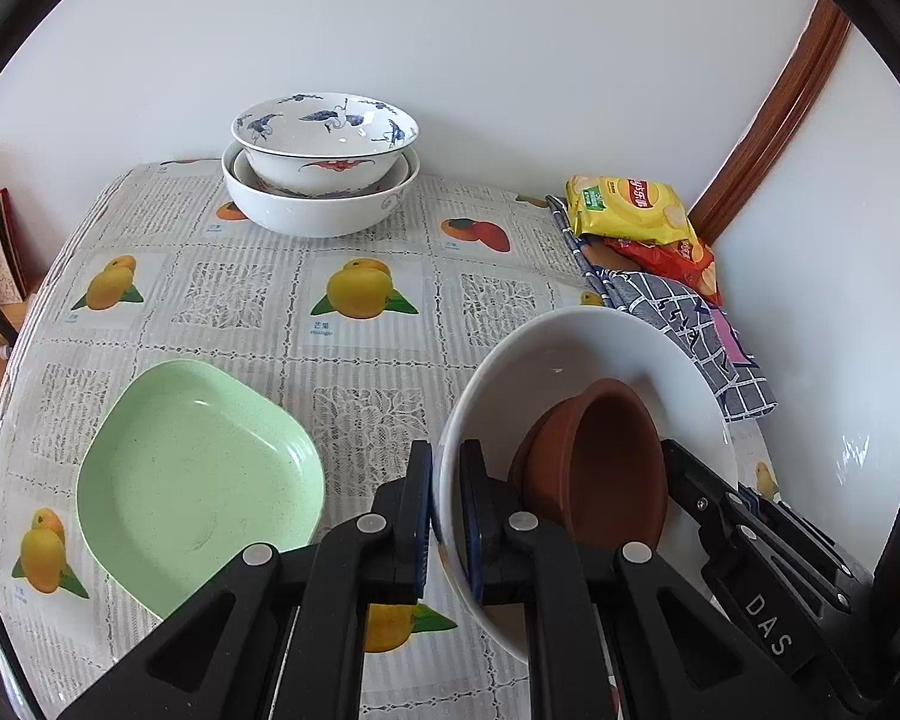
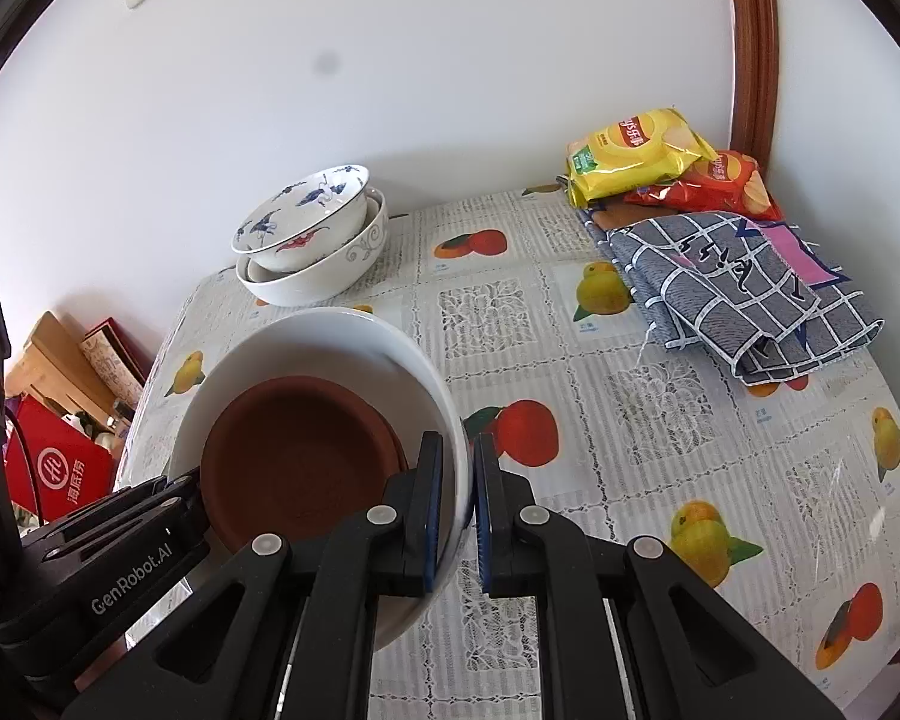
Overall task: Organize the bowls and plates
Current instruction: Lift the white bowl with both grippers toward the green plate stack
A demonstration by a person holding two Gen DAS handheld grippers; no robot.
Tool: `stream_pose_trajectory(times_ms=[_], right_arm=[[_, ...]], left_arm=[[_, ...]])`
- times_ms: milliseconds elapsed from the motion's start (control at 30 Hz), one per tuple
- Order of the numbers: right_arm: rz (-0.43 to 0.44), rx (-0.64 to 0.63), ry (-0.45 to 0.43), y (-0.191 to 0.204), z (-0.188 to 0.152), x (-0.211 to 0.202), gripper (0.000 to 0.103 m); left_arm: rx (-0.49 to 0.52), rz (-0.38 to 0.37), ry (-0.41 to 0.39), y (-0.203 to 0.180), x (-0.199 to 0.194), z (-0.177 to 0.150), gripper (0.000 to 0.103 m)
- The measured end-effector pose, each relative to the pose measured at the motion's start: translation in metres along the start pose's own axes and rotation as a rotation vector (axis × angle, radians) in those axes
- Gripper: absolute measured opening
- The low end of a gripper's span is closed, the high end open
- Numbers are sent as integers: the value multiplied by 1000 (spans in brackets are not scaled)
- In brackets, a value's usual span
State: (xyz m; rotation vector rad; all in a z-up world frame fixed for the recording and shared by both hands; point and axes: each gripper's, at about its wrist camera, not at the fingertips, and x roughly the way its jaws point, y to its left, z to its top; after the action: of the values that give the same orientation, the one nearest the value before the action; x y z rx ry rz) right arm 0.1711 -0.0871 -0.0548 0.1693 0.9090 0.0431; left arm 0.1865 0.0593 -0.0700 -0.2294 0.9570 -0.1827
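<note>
Both grippers hold one large white bowl (image 1: 576, 342) above the table. My left gripper (image 1: 447, 468) is shut on its left rim, and my right gripper (image 2: 457, 462) is shut on its right rim. Inside the white bowl (image 2: 306, 330) lie brown dishes (image 1: 600, 456), nested and tipped to one side, also visible as brown dishes (image 2: 294, 456) in the right wrist view. A pale green plate (image 1: 198, 480) rests on the table at the left. At the back, a blue-patterned bowl (image 1: 324, 132) sits inside a larger white bowl (image 1: 321, 210); the same stack (image 2: 312, 234) shows in the right wrist view.
A fruit-print tablecloth (image 1: 360, 300) covers the table. Yellow and red crisp bags (image 2: 648, 156) and a folded blue checked cloth (image 2: 744, 294) lie at the back right by the wall. Boxes and a red bag (image 2: 60, 468) stand beyond the table's left edge.
</note>
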Motion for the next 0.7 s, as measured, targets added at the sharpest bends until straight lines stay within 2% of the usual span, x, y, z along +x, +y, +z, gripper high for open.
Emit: stream_pose_trajectory(times_ms=[700], right_arm=[[26, -44, 15, 43, -3, 12, 10]], left_arm=[[-63, 19, -10, 43, -9, -1, 10]])
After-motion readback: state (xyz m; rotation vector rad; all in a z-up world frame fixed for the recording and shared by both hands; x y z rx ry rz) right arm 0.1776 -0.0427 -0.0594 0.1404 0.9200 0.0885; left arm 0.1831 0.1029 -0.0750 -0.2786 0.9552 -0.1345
